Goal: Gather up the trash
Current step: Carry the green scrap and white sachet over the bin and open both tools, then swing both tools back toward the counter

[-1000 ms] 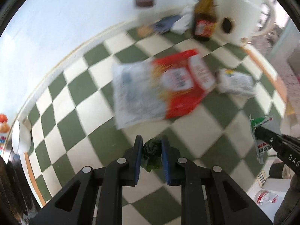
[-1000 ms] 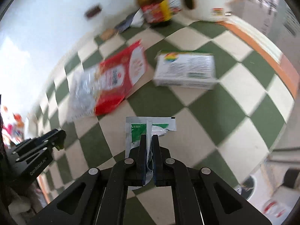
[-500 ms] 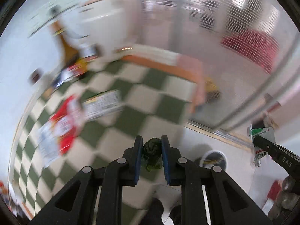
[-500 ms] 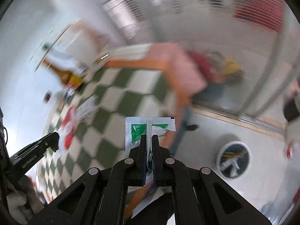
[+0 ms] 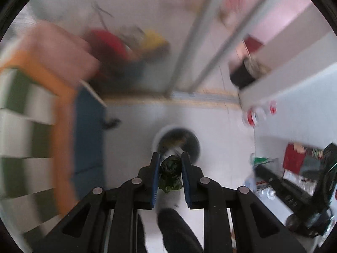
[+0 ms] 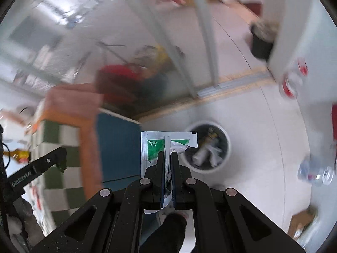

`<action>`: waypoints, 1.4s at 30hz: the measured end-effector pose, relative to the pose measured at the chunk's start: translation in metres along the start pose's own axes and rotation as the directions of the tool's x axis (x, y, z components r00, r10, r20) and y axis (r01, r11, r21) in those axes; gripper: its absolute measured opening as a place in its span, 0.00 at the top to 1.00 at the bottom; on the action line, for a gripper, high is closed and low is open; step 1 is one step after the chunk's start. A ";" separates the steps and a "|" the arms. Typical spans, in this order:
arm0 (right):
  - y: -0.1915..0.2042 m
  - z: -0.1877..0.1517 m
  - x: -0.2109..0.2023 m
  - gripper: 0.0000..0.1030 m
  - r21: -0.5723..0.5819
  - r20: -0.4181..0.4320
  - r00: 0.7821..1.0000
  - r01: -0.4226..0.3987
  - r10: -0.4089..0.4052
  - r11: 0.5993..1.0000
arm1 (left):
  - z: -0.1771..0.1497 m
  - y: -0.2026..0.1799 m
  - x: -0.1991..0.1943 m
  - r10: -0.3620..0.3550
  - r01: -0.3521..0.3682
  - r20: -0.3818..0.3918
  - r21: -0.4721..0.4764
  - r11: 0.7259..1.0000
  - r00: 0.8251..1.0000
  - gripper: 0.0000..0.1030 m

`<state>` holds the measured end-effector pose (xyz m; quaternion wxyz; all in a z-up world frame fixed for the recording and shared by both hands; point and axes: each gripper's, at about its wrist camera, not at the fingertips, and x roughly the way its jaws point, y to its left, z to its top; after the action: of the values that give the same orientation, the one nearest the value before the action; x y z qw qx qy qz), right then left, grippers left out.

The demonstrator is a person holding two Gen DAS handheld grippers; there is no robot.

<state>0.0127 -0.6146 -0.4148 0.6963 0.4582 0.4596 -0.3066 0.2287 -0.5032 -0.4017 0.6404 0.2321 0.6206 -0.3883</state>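
My left gripper [image 5: 170, 158] is shut on a crumpled dark green wad [image 5: 170, 174], held above the floor. A round white trash bin [image 5: 177, 142] with trash inside stands on the floor just beyond its fingertips. My right gripper [image 6: 167, 155] is shut on a flat white and green sachet [image 6: 163, 144]. The same bin [image 6: 207, 147] lies just right of the sachet in the right wrist view. The left gripper [image 6: 60, 158] shows at the left of the right wrist view. The right gripper with its sachet [image 5: 262, 161] shows at the right of the left wrist view.
The green and white checkered table [image 6: 61, 139] with its orange edge is at the left, a blue panel [image 6: 118, 145] beside it. Clear plastic bottles [image 6: 316, 171] lie on the pale floor at the right. A black pot [image 6: 261, 42] stands by a doorway.
Both grippers have swung away from the checkered table and its trash towards the floor. The trash bin has come to the middle of both views. Both grips are unchanged.
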 end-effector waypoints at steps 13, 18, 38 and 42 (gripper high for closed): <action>-0.202 -0.019 0.308 0.95 0.212 -0.198 0.980 0.056 -0.013 0.976 | 0.005 -0.040 0.369 0.046 -0.014 -0.321 0.099 0.995 0.946 0.82; -0.220 -0.014 0.385 0.95 0.187 -0.247 0.967 0.115 -0.067 0.975 | -0.002 -0.027 0.420 0.066 -0.028 -0.357 0.111 0.993 0.932 0.80; -0.182 -0.014 0.369 0.00 0.003 -0.242 0.936 0.264 -0.256 0.964 | -0.008 0.019 0.334 0.212 -0.196 -0.141 0.118 0.974 0.967 0.01; -0.159 -0.018 0.329 0.00 -0.046 -0.184 0.939 0.288 -0.292 0.956 | -0.015 0.017 0.289 0.218 -0.207 -0.100 0.111 0.972 0.971 0.01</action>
<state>-0.0006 -0.6626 -0.7770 0.6011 0.4059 0.5888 -0.3566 0.2117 -0.5421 -0.6886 0.6302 0.3505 0.6068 -0.3343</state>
